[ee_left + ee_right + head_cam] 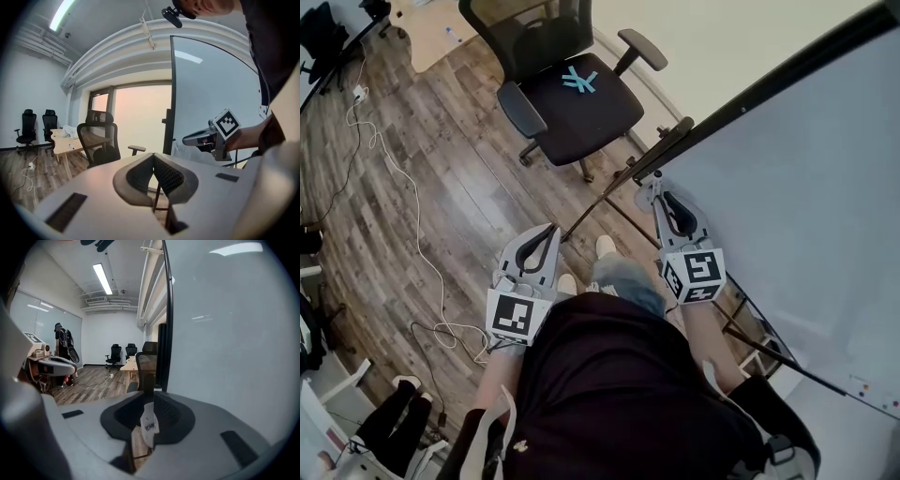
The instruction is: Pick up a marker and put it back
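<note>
At the far left a white cable trails loose over the wood floor, well clear of the work; next, the left gripper hangs low in front of the person with its jaws pressed together on nothing, and it seems simply parked, since the task needs one tool only; beyond it stands an office chair, apart from both tools; the right gripper is raised close beside the dark edge of the whiteboard, and its own view shows its jaws pinching the marker, white barrel upright with the dark cap uppermost; held so near the board, it looks ready to be returned, though I cannot make out a tray or ledge for it.
</note>
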Action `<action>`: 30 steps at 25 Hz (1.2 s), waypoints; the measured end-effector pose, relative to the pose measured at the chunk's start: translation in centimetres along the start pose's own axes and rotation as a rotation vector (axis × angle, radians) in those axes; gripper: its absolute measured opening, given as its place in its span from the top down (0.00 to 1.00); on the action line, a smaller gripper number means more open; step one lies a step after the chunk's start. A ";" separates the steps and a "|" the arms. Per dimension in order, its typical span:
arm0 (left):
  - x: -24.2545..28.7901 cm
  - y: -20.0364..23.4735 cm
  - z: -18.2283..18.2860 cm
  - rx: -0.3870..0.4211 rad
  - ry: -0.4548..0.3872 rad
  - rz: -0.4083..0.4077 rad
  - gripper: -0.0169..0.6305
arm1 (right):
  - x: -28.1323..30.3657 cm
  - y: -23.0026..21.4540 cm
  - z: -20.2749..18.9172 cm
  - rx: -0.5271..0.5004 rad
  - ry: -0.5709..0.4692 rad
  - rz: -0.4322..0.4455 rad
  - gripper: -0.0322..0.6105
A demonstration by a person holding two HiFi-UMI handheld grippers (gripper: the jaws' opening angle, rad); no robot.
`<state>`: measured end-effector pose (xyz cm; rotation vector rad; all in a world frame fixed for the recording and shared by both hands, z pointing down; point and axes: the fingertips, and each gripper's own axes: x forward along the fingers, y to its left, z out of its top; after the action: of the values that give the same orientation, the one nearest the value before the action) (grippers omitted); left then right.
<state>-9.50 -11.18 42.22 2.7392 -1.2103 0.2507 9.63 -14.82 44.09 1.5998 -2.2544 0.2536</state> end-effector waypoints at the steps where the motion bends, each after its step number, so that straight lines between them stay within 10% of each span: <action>1: 0.2 0.2 -0.2 0.002 0.002 0.003 0.96 | 0.4 -0.1 -0.1 -0.006 0.004 0.000 0.85; 30: 0.4 2.1 -0.4 -0.003 0.011 0.074 0.96 | 4.0 -1.3 -1.1 -0.062 0.106 -0.048 0.82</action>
<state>-10.82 -12.74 42.79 2.6904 -1.3096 0.2714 9.89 -18.41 46.59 1.5686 -2.1215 0.2467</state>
